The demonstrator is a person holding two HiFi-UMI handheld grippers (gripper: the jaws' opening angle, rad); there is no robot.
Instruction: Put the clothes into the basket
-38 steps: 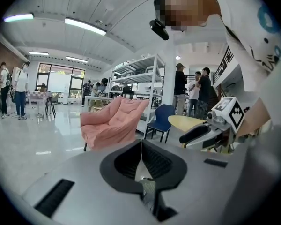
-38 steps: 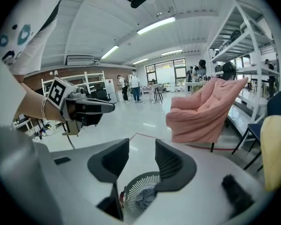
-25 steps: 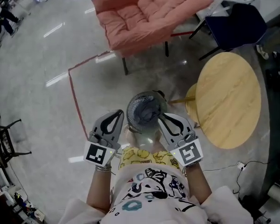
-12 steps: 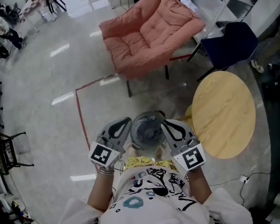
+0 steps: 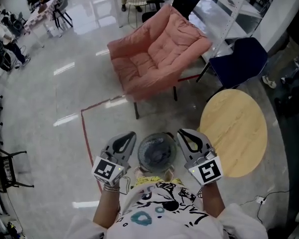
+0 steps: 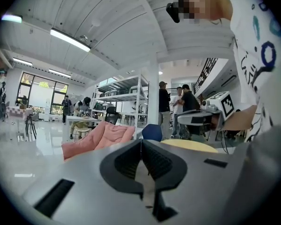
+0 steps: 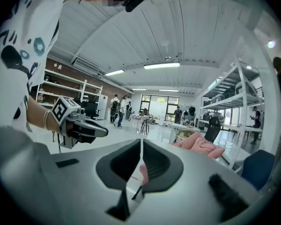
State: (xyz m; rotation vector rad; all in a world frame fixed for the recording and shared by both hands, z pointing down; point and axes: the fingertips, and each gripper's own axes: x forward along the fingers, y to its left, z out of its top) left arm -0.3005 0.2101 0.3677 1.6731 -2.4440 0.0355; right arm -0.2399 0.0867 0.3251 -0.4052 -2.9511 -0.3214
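A round grey mesh basket stands on the floor right below me, with something dark grey inside that I cannot make out. My left gripper hangs over its left rim and my right gripper over its right rim, both above it and touching nothing. In the left gripper view the left gripper has its tips together with nothing between them. The right gripper is closing, tips meeting on nothing. No loose garment shows on the floor or on the pink armchair.
A round wooden table stands right of the basket, a dark blue chair behind it. A red tape line runs along the floor at left. Black racks line the left edge. People stand far off by shelving.
Both grippers have risen from beside the basket and closed up. The head view has tilted up, so the armchair and table sit lower in the picture.
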